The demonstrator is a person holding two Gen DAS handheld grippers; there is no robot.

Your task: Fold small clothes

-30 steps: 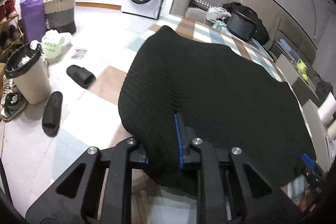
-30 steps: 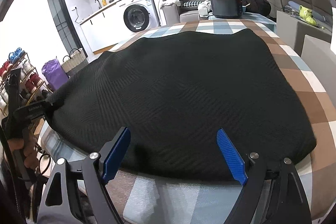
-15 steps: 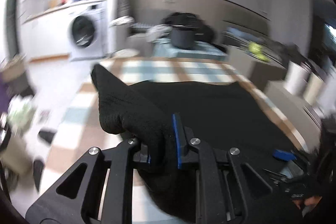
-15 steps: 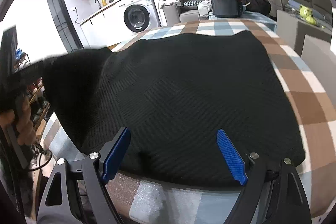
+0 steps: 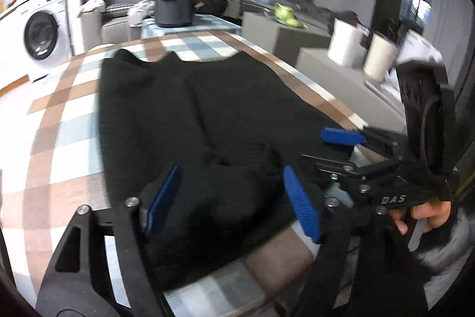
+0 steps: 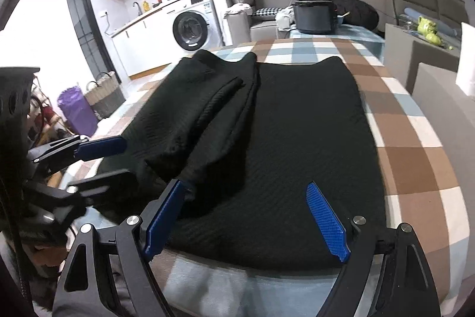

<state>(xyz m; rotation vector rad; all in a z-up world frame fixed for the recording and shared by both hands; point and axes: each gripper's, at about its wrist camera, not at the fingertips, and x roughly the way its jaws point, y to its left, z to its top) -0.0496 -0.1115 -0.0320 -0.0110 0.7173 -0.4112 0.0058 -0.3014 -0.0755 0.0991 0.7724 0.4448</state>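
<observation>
A black knit garment (image 6: 297, 138) lies flat on the checked tablecloth (image 6: 415, 153). Its left side is folded over the middle in a loose, rumpled flap (image 6: 207, 115). My left gripper (image 5: 231, 198) hovers over the garment's near edge (image 5: 207, 115). Its jaws are opening, and a lump of the folded fabric sits between the blue pads without being pressed. From the right wrist view the left gripper (image 6: 99, 165) shows at the left, jaws apart. My right gripper (image 6: 245, 219) stands open just over the near hem, nothing pinched. It also appears at the right of the left wrist view (image 5: 335, 149), held by a hand.
A black pot (image 6: 314, 17) stands at the table's far end. A washing machine (image 6: 191, 30), a purple bag (image 6: 75, 109) and a woven basket (image 6: 104, 94) are off to the left. Grey boxes and white bins (image 5: 347, 46) stand to the right.
My left gripper, shut on the garment's left edge, swung it rightward over the middle, then spread its jaws and let go. The right gripper stayed open, barely moving.
</observation>
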